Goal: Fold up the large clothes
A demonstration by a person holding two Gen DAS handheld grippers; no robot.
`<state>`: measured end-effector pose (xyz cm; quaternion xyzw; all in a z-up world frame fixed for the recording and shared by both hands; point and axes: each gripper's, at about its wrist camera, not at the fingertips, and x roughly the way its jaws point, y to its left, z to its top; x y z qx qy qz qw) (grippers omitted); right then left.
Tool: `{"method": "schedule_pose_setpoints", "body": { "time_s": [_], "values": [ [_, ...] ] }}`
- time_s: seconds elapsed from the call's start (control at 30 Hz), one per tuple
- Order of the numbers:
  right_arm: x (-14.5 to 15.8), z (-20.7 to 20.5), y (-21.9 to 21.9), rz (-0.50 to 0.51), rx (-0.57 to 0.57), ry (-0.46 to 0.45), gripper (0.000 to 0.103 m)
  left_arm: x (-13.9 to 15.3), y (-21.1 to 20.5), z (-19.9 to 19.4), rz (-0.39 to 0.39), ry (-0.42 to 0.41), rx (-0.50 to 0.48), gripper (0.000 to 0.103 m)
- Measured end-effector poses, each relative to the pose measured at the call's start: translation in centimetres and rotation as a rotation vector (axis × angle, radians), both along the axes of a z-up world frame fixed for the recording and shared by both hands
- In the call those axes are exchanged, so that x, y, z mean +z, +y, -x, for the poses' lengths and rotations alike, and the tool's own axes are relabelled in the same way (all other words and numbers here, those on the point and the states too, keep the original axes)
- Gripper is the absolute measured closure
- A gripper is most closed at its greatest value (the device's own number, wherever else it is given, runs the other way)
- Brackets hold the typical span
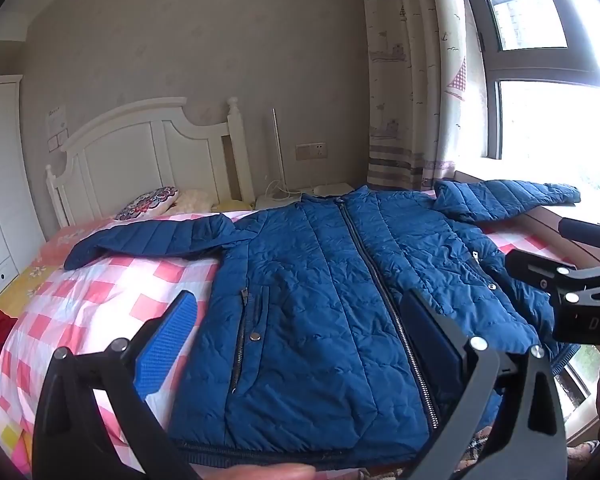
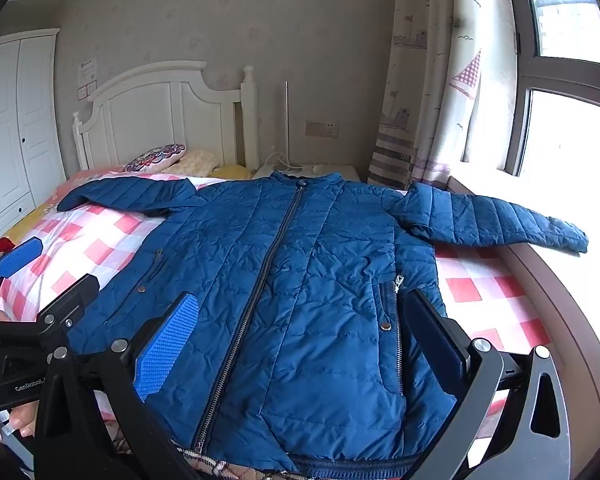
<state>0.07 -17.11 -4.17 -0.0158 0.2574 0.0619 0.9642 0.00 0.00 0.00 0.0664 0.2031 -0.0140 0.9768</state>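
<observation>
Both grippers, left gripper [image 1: 300, 344] and right gripper [image 2: 300, 340], hang spread wide over the blue jacket [image 2: 284, 280] flat on the checked bed [image 2: 100, 248]; headboard [image 2: 160, 120] at eleven o'clock, window [image 2: 572, 128] at two.

Left hand-held gripper [image 1: 300, 344] and right hand-held gripper [image 2: 304, 344] tilt downward, jaws wide apart.

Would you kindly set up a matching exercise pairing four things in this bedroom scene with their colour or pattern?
Things:
1. jacket
2. bed cover
3. headboard
4. curtain

Descriptions:
A. white wood
B. pink and white checks
C. pale with sailboat print
D. blue, quilted, zipped shut

Pairs: 1-D, 2-B, 3-A, 4-C
</observation>
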Motion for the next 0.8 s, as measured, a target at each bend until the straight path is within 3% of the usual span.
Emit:
{"method": "schedule_pose_setpoints", "body": {
  "time_s": [0.8],
  "values": [
    [-0.47, -0.28, 0.15, -0.001, 0.015, 0.021, 0.004, -0.86, 0.43, 0.21, -0.001, 0.005, 0.002, 0.002]
  ]
}}
